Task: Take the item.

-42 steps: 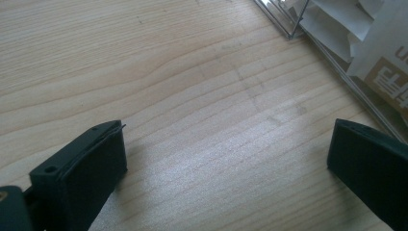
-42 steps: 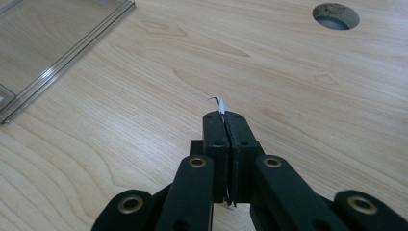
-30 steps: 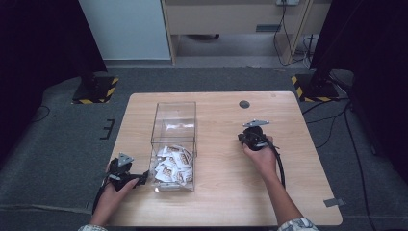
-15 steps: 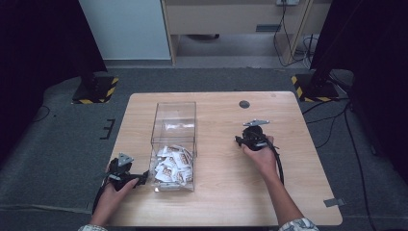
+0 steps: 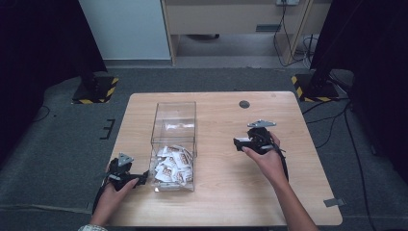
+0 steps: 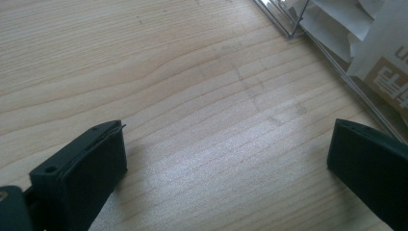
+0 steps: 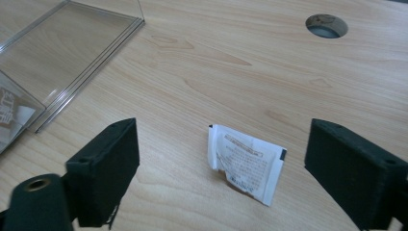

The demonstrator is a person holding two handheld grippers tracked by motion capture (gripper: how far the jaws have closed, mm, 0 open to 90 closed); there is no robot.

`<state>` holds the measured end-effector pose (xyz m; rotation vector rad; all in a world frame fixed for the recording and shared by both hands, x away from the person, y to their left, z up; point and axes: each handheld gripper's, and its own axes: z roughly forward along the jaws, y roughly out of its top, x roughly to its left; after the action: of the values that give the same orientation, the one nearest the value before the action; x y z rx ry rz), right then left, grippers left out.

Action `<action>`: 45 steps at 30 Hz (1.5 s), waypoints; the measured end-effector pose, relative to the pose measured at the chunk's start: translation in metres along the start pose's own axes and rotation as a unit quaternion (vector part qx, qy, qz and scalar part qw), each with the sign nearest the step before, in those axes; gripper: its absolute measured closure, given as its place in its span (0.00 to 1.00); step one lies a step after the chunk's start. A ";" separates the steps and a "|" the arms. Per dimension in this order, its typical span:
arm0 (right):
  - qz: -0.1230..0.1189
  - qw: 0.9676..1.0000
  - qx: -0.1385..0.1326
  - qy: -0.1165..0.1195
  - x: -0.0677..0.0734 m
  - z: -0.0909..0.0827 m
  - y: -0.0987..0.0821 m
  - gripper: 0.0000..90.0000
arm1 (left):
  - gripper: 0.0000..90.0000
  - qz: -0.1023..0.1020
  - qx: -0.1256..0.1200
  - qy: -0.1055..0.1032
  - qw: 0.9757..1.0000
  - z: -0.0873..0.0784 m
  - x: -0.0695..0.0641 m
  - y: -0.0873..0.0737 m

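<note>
**Small white paper sachet: set down on the worktop, released**

Small white paper sachet (image 7: pixel 245 163) with printed text and a brown-marked lower edge: lies flat on the light wooden worktop (image 7: pixel 231 62), apart from the clear rectangular plastic box (image 5: pixel 174 139) that holds a heap of like sachets (image 5: pixel 171 163) at its near end.

Step in hand, by judgement: one sachet taken out and laid aside; release just made.

Right gripper (image 7: pixel 221 163): fingers (image 7: pixel 103 168) have just been opening and now stand spread wide either side of the sachet, touching nothing.

Left gripper (image 6: pixel 226 163): fingers (image 6: pixel 82 173) spread wide over bare worktop, just beside the box's near corner, holding nothing.

Next move, by judgement: a reach back into the box's open top for another sachet, pinching one edge cleanly.
</note>
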<state>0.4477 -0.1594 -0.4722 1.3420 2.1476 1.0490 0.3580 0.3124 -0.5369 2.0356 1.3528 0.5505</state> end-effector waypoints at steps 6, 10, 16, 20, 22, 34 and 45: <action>-0.006 1.000 -0.004 0.002 -0.001 -0.017 -0.018 0.07 | 0.00 0.000 0.000 0.000 1.000 0.000 0.000 0.000; -0.017 1.000 0.001 0.005 -0.003 -0.025 -0.034 0.07 | 0.00 0.000 0.000 0.000 1.000 0.000 0.000 0.000; -0.011 1.000 0.007 0.009 -0.005 -0.032 -0.059 0.07 | 0.00 0.000 0.000 0.000 1.000 0.000 0.000 0.000; -0.014 1.000 0.017 0.008 -0.005 -0.033 -0.073 0.08 | 0.00 0.000 0.000 0.000 1.000 0.000 0.000 0.000; -0.016 1.000 0.020 0.008 -0.004 -0.033 -0.078 0.08 | 0.00 0.000 0.000 0.000 1.000 0.000 0.000 0.000; -0.010 0.999 0.039 0.013 0.000 -0.029 -0.094 0.06 | 0.00 0.001 0.000 0.000 1.000 0.000 -0.001 0.000; -0.029 0.999 0.046 -0.007 0.007 -0.019 -0.103 0.02 | 0.00 0.001 0.000 0.000 1.000 0.000 -0.001 0.000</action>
<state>0.3713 -0.1869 -0.5391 1.3155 2.2349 0.9274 0.3574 0.3119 -0.5368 2.0373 1.3522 0.5508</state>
